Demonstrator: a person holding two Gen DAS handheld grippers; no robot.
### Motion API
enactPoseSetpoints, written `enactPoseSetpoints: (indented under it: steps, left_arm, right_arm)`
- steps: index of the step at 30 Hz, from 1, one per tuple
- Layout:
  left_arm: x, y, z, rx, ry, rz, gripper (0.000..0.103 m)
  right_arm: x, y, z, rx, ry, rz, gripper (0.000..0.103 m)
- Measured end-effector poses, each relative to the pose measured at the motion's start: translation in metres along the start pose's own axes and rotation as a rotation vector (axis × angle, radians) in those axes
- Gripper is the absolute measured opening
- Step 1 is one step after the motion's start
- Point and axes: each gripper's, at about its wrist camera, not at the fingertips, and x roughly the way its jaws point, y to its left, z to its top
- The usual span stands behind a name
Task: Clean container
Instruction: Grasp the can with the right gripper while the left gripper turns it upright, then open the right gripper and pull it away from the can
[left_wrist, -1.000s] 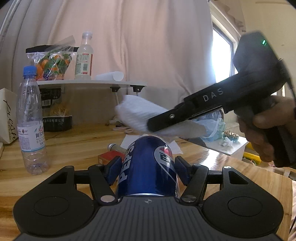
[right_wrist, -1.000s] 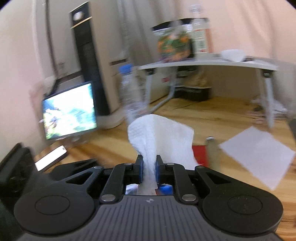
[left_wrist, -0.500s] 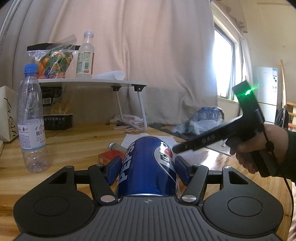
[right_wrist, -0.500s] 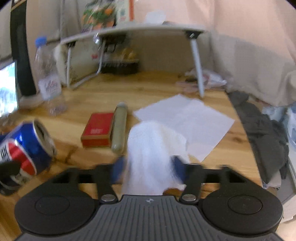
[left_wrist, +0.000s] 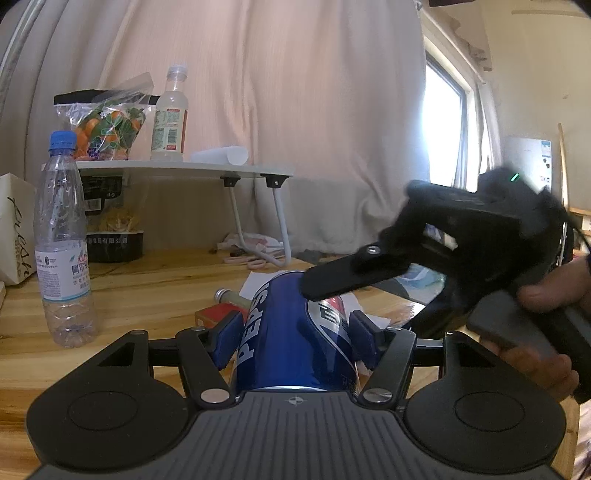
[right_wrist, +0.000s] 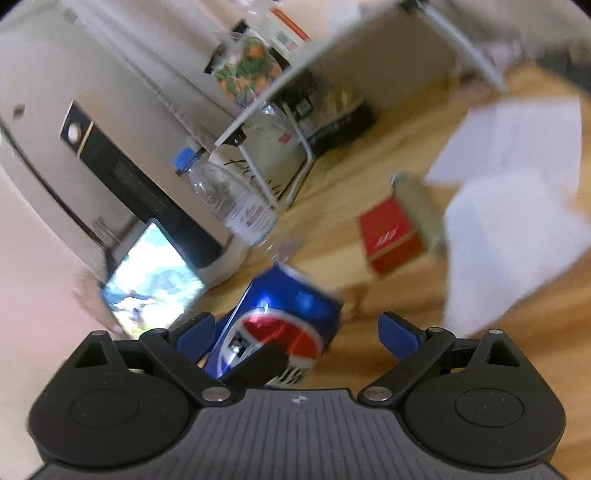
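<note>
The left tongs (left_wrist: 293, 341) are clamping the blue aluminium Pepsi can (left_wrist: 291, 332) sideways, steadying it for cleaning; the right tongs (right_wrist: 295, 332) are opening, empty, beside the white paper towel (right_wrist: 506, 243).

The whole right wrist view is smeared by motion: the white tissue (right_wrist: 513, 240) to the right is a soft shape without edges, and the print on the red box (right_wrist: 393, 236) cannot be read. In the left wrist view the right gripper (left_wrist: 461, 236) is blurred and hides the far end of the Pepsi can (left_wrist: 291, 332). The can's near end is hidden behind the left gripper's (left_wrist: 293, 334) body. The paper bag (left_wrist: 14, 229) is cut off by the left edge.
</note>
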Motion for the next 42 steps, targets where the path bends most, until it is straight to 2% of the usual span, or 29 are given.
enactPoseSetpoints:
  steps: [2,3,4,5,6,9,11,19,23,24,32,41,42]
  left_arm:
    - [-0.001,-0.001,0.0,0.006,-0.006,-0.005,0.065]
    - [0.0,-0.001,0.0,0.0,-0.003,-0.003,0.065]
    - [0.0,0.0,0.0,-0.005,0.001,-0.001,0.065]
    - [0.001,0.001,0.0,-0.011,0.004,0.001,0.065]
    - [0.001,0.002,-0.001,-0.017,0.005,-0.002,0.066]
    - [0.001,0.001,-0.001,-0.013,0.005,-0.001,0.067]
    - [0.003,0.001,-0.001,-0.017,0.013,-0.006,0.068]
    - [0.008,0.004,-0.002,-0.042,0.046,0.015,0.077]
    - [0.009,0.004,-0.003,-0.041,0.05,0.016,0.077]
    - [0.009,0.005,-0.003,-0.045,0.053,0.012,0.073]
    - [0.011,0.007,-0.002,-0.065,0.068,0.015,0.073]
    - [0.01,0.001,-0.001,-0.037,0.063,0.022,0.075]
    - [0.009,0.002,-0.001,-0.039,0.062,0.016,0.068]
  right_arm:
    - [0.004,-0.013,-0.003,0.111,0.005,0.054,0.099]
    - [0.006,-0.017,-0.003,0.133,0.001,0.074,0.091]
    - [0.007,-0.021,-0.003,0.145,-0.005,0.091,0.089]
    - [0.007,-0.023,-0.003,0.145,-0.014,0.107,0.078]
    - [0.007,-0.022,-0.003,0.135,-0.025,0.117,0.073]
    - [0.005,-0.012,-0.001,0.055,-0.045,0.089,0.072]
    - [0.003,0.002,0.0,-0.055,-0.054,0.04,0.072]
    - [-0.006,0.092,-0.027,-0.732,-0.157,-0.217,0.071]
    - [-0.006,0.114,-0.042,-0.899,-0.183,-0.269,0.071]
    - [-0.004,0.116,-0.046,-0.923,-0.178,-0.281,0.071]
    - [0.006,0.127,-0.049,-0.972,-0.133,-0.326,0.071]
    - [0.018,0.129,-0.053,-1.012,-0.075,-0.362,0.071]
    - [0.018,0.129,-0.052,-1.005,-0.067,-0.358,0.071]
